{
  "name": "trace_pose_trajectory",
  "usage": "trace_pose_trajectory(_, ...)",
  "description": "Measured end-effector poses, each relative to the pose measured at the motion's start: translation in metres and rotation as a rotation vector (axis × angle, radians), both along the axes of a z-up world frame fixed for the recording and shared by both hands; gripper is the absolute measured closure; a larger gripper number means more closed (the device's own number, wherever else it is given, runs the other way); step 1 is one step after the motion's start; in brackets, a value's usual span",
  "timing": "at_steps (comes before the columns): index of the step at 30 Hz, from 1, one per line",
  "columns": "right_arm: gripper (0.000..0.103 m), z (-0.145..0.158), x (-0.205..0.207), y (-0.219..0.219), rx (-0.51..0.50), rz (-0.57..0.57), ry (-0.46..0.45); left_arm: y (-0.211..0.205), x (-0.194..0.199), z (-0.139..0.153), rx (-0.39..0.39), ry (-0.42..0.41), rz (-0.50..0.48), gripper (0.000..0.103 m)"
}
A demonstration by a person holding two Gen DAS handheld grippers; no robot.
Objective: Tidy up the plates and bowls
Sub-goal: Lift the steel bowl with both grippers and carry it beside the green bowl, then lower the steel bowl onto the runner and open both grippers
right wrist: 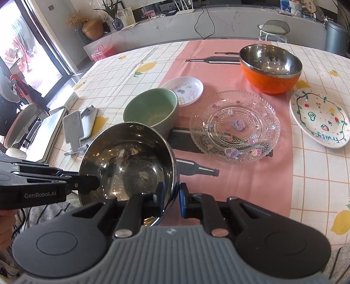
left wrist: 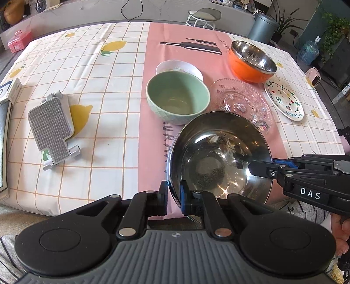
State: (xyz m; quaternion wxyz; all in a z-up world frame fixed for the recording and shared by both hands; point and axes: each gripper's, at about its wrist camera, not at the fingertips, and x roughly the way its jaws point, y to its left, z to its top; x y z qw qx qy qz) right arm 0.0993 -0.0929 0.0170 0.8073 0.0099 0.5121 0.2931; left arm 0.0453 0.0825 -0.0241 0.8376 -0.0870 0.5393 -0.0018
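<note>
A steel bowl (left wrist: pixel 218 157) (right wrist: pixel 129 161) is held tilted above the table's near edge. My left gripper (left wrist: pixel 174 196) is shut on its left rim, and it shows in the right wrist view (right wrist: pixel 91 182). My right gripper (right wrist: pixel 171 198) is shut on its right rim, and it shows in the left wrist view (left wrist: pixel 256 168). Behind it stand a green bowl (left wrist: pixel 177 98) (right wrist: pixel 151 111), a small white dish (left wrist: pixel 179 68) (right wrist: pixel 186 88), a clear glass plate (left wrist: pixel 240 100) (right wrist: pixel 235 126), an orange bowl with steel lining (left wrist: pixel 251 61) (right wrist: pixel 271 67) and a painted white plate (left wrist: pixel 284 100) (right wrist: pixel 319 120).
A grey stand (left wrist: pixel 52 129) (right wrist: pixel 74 129) lies on the left of the lemon-print tablecloth (left wrist: pixel 87 72). A box (left wrist: pixel 8 91) sits at the left edge. A stool (left wrist: pixel 203 16) and a bin (left wrist: pixel 262 26) stand beyond the table.
</note>
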Motion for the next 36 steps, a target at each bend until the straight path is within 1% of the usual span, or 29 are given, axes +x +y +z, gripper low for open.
trace_pose_trajectory(6,0.091,-0.006,0.003,0.001,0.016,-0.013,0.019,0.007,0.003,-0.007,-0.038,0.013,0.023,0.091)
trace_pose_trajectory(11,0.091,-0.008,0.006,0.002,0.024,-0.024,0.022,0.015,0.006,-0.008,-0.077,0.004,0.043,0.091)
trace_pose_trajectory(16,0.090,-0.013,0.010,0.003,0.028,-0.053,0.021,0.013,0.012,-0.010,-0.067,-0.011,0.047,0.089)
trace_pose_trajectory(19,0.089,-0.015,0.011,0.005,0.031,-0.063,0.013,0.015,0.014,-0.011,-0.079,-0.026,0.064,0.089)
trace_pose_trajectory(25,0.089,-0.021,0.022,0.005,0.065,-0.094,0.034,0.024,0.019,-0.017,-0.119,-0.062,0.118,0.090)
trace_pose_trajectory(31,0.092,-0.030,0.031,0.014,0.066,-0.112,0.036,0.035,0.022,-0.013,-0.153,-0.135,0.160,0.090)
trace_pose_trajectory(33,0.094,-0.034,0.035,0.017,0.061,-0.120,0.041,0.039,0.023,-0.014,-0.172,-0.137,0.168,0.090)
trace_pose_trajectory(36,0.094,-0.037,0.036,0.019,0.062,-0.126,0.044,0.043,0.022,-0.019,-0.203,-0.121,0.174,0.090)
